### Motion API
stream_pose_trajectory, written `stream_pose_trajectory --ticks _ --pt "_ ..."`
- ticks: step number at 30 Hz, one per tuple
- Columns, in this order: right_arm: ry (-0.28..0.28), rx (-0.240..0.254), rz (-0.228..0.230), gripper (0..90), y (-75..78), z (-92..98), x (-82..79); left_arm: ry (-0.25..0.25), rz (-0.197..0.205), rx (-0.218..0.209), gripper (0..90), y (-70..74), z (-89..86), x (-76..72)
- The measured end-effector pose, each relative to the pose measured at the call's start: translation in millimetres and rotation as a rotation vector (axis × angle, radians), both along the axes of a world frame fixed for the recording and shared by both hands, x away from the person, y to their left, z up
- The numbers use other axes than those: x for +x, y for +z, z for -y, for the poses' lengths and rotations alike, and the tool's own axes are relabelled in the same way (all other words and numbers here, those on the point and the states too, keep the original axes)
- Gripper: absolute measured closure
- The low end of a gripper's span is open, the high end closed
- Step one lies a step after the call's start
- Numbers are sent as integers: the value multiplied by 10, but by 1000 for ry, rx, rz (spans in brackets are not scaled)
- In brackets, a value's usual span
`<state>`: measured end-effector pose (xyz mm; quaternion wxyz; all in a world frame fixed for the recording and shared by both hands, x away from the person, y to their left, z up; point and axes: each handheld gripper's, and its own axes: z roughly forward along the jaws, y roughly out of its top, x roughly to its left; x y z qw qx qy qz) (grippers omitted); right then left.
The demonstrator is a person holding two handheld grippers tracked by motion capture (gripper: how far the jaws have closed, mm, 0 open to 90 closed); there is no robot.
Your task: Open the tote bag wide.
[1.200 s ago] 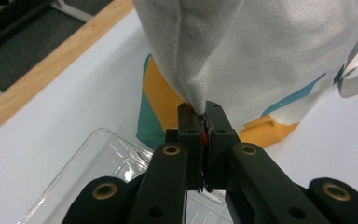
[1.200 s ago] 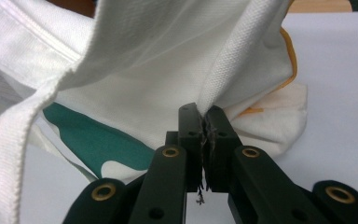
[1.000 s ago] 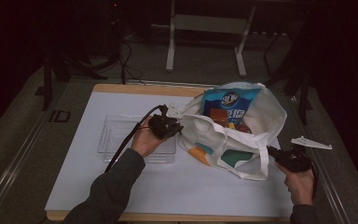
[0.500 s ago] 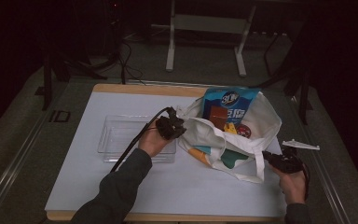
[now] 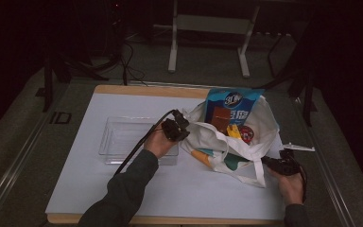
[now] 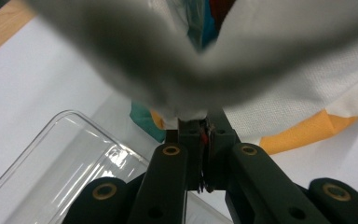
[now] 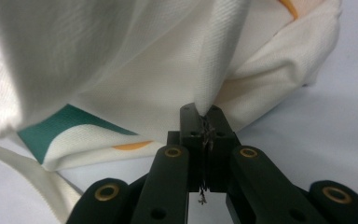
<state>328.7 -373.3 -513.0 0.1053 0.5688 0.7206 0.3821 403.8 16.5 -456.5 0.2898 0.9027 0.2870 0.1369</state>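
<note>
A white fabric tote bag with teal and orange patches [image 5: 227, 142] sits toward the right edge of the white surface [image 5: 75, 179] — the left hand-held gripper [image 5: 176, 128] pinches its rim, the right hand-held gripper [image 5: 276, 164] pinches its near side. A clear plastic tray [image 5: 123, 139] lies just left.

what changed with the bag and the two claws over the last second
Both claws came down, and the tote bag sagged lower and flatter on the table, its mouth wider on the blue snack packet. The left claw and right claw stay shut on the bag's cloth. The clear tray kept its place.
</note>
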Motion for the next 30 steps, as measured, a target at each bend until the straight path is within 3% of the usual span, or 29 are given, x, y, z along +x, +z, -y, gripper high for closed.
stream_pose_trajectory --ticks 4,10,18,19,23,25,30 --pt "-4 -11 -31 887 -87 -46 35 6 -9 30 879 -55 38 21" --pt "-7 -7 -40 888 -105 -42 48 21 -23 31 879 -98 43 54" --pt "-14 -39 -42 848 -76 -66 44 28 -41 -1 873 -99 30 61" --pt "-9 -40 -37 835 -58 -48 36 21 -48 -22 865 -83 3 59" --pt "-18 -33 -21 788 -7 -7 10 11 -59 -57 800 -61 -31 58" --pt "-20 -27 -7 775 34 18 -13 8 -65 -65 712 -40 -42 46" --pt "-30 -45 24 755 151 61 -74 11 -45 -84 602 37 -67 -13"
